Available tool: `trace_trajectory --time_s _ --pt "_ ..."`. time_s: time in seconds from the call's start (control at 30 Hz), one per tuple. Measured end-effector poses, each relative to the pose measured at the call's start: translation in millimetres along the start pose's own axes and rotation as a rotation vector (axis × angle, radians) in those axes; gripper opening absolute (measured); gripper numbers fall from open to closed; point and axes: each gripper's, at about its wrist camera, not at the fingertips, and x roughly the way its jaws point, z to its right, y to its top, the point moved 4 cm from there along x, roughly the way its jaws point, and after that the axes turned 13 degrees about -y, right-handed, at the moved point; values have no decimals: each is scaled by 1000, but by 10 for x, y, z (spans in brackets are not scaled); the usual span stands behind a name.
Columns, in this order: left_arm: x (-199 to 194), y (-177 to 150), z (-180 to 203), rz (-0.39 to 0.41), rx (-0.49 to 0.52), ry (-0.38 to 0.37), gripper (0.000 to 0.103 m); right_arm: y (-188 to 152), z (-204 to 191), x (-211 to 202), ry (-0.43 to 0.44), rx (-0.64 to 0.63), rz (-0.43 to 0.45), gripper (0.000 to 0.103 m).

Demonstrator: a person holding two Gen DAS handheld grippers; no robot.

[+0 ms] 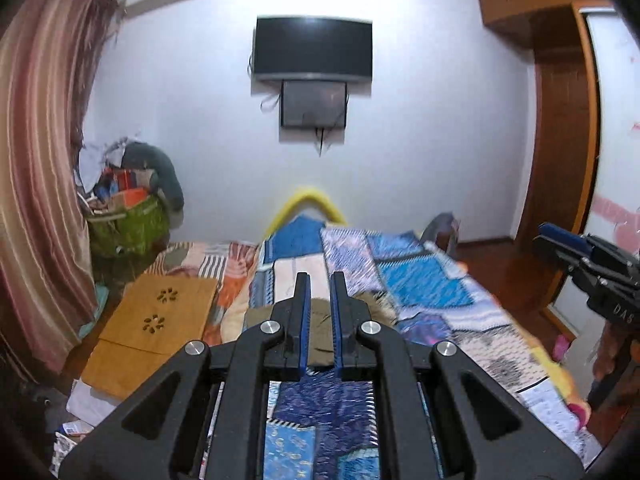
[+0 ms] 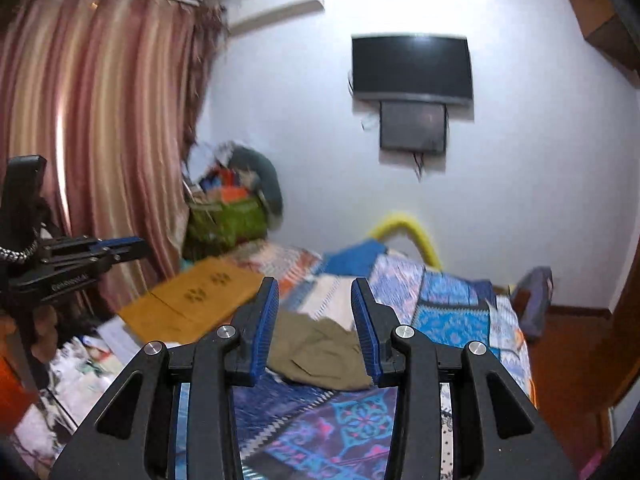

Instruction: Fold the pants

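Olive-brown pants (image 2: pixel 320 354) lie crumpled on the patchwork bedspread (image 2: pixel 452 308). In the left wrist view they (image 1: pixel 320 320) show behind and between the fingers. My left gripper (image 1: pixel 320 280) is held above the bed, jaws slightly apart with nothing between them. It also shows from the side in the right wrist view (image 2: pixel 132 246). My right gripper (image 2: pixel 314 286) is open wide and empty, raised above the pants. It appears at the right edge of the left wrist view (image 1: pixel 546 236).
A wooden lap table (image 1: pixel 160 316) lies at the bed's left side. A green bag of clutter (image 1: pixel 128 224) stands by the striped curtain (image 1: pixel 40 180). A TV (image 1: pixel 314 50) hangs on the far wall. A wooden wardrobe (image 1: pixel 560 140) is at right.
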Motion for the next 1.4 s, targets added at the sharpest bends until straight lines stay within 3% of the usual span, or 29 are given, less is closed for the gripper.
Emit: trace_trajectory --time_s 0.17,0.23,0.3,0.33,0.4,0.57,0.7,0.87,1.4 --pt "-455 -19 258 85 34 0 9 18 -93 -389 26 22 78 34" --pt "-595 -49 337 112 32 -14 15 7 -133 -484 22 15 103 34" --pt "-701 -81 411 139 41 -14 36 -11 -167 -553 24 18 122 34" --pt "-760 -93 438 152 48 -8 43 -29 -168 -584 28 23 127 38" --pt "-856 -124 504 178 61 6 67 -50 -182 -643 23 32 139 50" --pt "-1030 -184 597 214 72 -9 88 -64 -219 -773 -20 34 166 78" --pt "-1111 -208 629 239 83 -10 103 -72 -239 -806 -36 41 168 85" --pt "-1154 -257 646 241 70 -11 103 -136 -243 -865 -41 65 162 99" --pt "-1046 -356 609 213 62 14 103 -225 -230 -974 -56 86 169 102"
